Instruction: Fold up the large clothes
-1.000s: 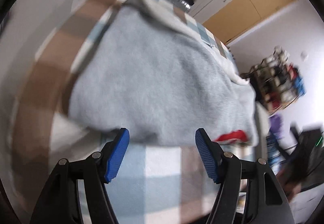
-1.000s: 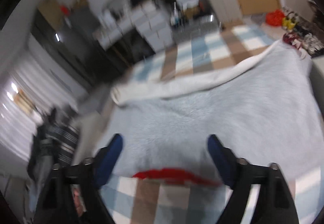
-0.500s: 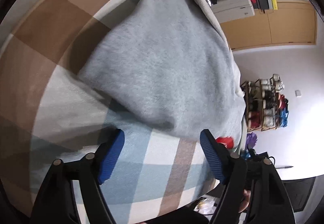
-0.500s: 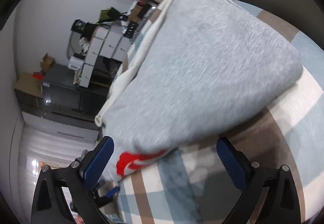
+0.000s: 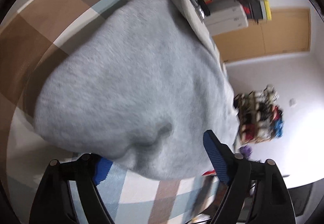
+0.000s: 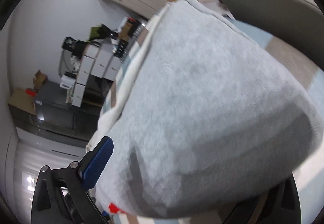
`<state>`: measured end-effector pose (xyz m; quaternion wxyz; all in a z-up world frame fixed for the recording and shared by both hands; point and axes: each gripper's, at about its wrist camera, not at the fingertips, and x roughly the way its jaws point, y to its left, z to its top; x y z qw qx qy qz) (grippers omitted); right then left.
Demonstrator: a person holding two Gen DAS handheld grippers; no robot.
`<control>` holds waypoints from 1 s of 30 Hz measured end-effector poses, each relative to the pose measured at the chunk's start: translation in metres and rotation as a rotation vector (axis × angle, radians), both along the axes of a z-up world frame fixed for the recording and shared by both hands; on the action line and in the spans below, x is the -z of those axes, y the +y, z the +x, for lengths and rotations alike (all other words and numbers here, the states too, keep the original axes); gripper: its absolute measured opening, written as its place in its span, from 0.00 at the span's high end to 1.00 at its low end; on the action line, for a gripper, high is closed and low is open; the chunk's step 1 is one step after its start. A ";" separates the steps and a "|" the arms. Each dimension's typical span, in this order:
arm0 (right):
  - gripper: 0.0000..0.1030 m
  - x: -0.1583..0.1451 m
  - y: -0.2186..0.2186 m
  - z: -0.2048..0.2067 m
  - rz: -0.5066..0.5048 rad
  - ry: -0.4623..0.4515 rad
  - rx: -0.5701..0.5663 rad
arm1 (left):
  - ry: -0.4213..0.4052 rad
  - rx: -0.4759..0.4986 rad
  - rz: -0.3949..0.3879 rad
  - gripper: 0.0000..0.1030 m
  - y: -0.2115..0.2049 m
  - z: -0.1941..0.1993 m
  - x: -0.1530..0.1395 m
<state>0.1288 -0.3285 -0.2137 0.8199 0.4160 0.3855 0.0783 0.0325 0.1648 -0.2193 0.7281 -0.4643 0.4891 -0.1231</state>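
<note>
A folded grey sweatshirt [image 5: 131, 74] lies on a checked cloth [image 5: 50, 21], with a bit of red print [image 5: 208, 172] at its near edge. My left gripper [image 5: 159, 164] straddles that edge. One blue pad [image 5: 102, 168] is tucked under the fabric, the other [image 5: 214, 161] stands over it, and the jaws are closing with a wide gap left. In the right wrist view the sweatshirt [image 6: 202, 92] fills the frame. My right gripper [image 6: 192, 179] is open around its edge: one pad [image 6: 97, 165] shows, the other finger is hidden under the fabric.
The brown, blue and white checked cloth runs to a rounded edge. Beyond it stand a wooden door [image 5: 283, 31], a shoe rack [image 5: 261, 116], white drawers [image 6: 95, 70], a dark cabinet [image 6: 56, 110] and a grey padded seat [image 6: 263, 7].
Both grippers have rolled and come down onto the sweatshirt's near edge. The edge lay ahead of the fingertips before; now it sits between the fingers of each gripper.
</note>
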 end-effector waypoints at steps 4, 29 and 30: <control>0.79 0.011 -0.010 -0.002 0.022 0.036 0.015 | 0.013 -0.039 -0.046 0.88 0.014 -0.002 0.009; 0.95 -0.031 0.010 -0.109 -0.561 -0.025 -0.207 | -0.094 0.013 -0.043 0.95 -0.003 -0.109 0.007; 0.95 -0.029 0.004 -0.114 -0.534 0.001 -0.218 | -0.082 0.031 -0.053 0.95 -0.002 -0.106 0.007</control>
